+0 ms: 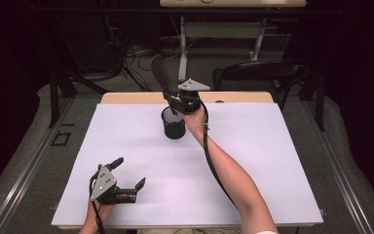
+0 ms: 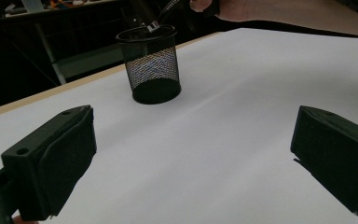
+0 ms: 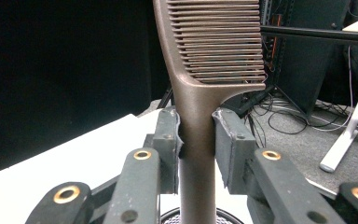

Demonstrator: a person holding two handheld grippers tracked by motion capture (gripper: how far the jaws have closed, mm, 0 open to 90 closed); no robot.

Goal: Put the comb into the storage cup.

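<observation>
A brown comb (image 3: 200,84) stands upright with its teeth at the top, and my right gripper (image 3: 196,140) is shut on its handle. In the high view the right gripper (image 1: 182,97) holds the comb (image 1: 159,72) just above a black mesh cup (image 1: 174,123) at the far middle of the white table. The cup's rim (image 3: 191,215) lies directly below the handle. In the left gripper view the cup (image 2: 151,65) stands upright, with the handle's tip (image 2: 154,25) at its rim. My left gripper (image 1: 129,171) rests open near the front left, empty.
The white sheet (image 1: 272,161) covers the table, with a wooden edge (image 1: 126,97) at the far side. Beyond it are a black chair (image 1: 258,73), desk legs and tangled cables on the floor (image 1: 126,63). The person's right forearm (image 1: 229,170) crosses the table.
</observation>
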